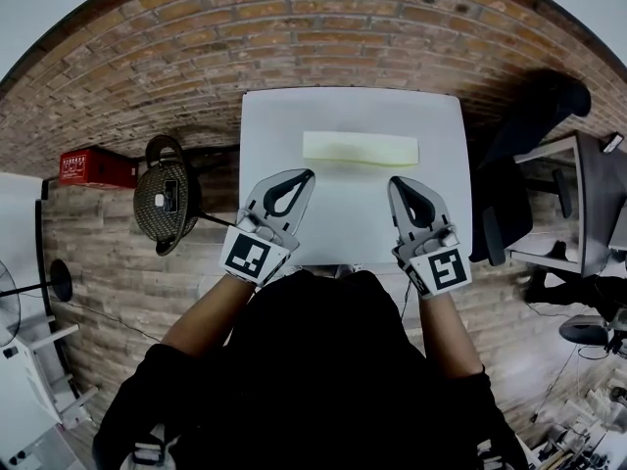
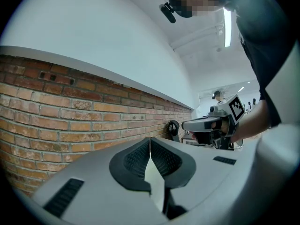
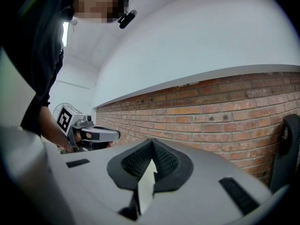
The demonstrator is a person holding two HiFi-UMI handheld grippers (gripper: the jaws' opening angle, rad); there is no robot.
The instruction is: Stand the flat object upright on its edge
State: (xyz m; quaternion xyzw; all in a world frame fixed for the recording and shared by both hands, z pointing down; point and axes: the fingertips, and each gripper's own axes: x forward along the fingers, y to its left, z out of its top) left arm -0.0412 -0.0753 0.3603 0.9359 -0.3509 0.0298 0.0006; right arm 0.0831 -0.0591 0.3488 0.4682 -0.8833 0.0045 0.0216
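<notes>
While the pale yellow slab [image 1: 361,148] lies flat across the far half of the white surface [image 1: 279,116], its long side facing the person, both grippers hang over the near half and neither touches it. The left gripper [image 1: 305,174] and the right gripper [image 1: 394,181] point toward the slab's two ends, each with its jaws pressed together and nothing between them. A wicker basket [image 1: 162,204] stands on the brick floor beside the surface.

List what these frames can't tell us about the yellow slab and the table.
Pale yellow flat rectangular slab: thickness and material. It shows only in the head view, top-down and too small.
White square table: absent from both gripper views, which face the red brick wall.
Left claw, right claw: height above the table, because the head view is top-down.
</notes>
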